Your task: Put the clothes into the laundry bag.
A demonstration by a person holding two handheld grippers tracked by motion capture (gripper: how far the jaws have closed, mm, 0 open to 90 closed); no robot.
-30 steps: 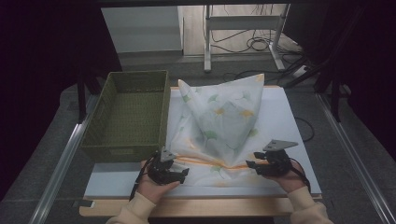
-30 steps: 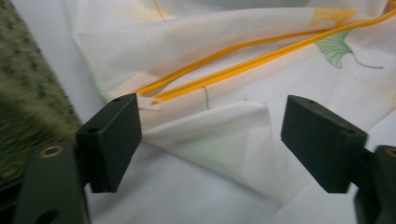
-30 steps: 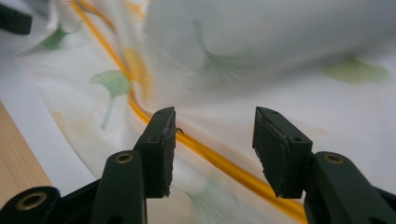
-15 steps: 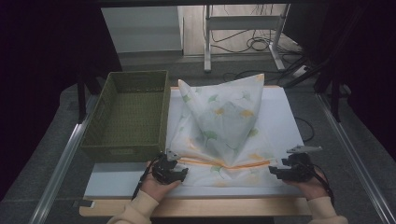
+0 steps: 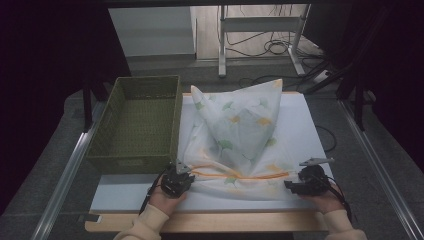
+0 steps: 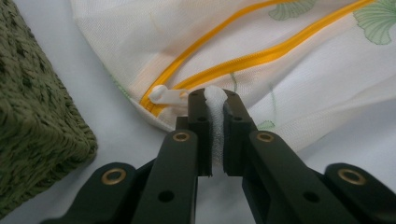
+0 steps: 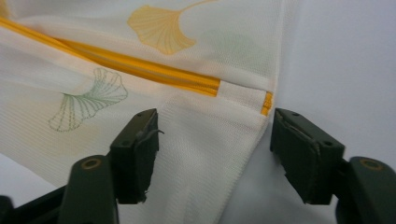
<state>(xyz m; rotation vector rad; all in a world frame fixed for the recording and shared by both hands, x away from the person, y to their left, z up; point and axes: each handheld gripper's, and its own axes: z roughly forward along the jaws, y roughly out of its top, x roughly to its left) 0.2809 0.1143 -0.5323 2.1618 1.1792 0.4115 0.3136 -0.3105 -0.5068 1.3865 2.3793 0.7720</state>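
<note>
The mesh laundry bag [image 5: 235,135] with its orange zipper [image 5: 240,175] lies on the white surface [image 5: 125,192], just right of the green woven basket [image 5: 135,125]. The left claw [image 6: 215,100] has just closed and pinches a fold of the bag's near corner beside the zipper pull [image 6: 163,94]. The right claw [image 7: 215,154] stands released, its jaws astride the bag's opposite corner without pressing it.

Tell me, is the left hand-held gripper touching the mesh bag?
Touching. In the left gripper view, the left hand-held gripper pinches a fold of the mesh bag.
</note>
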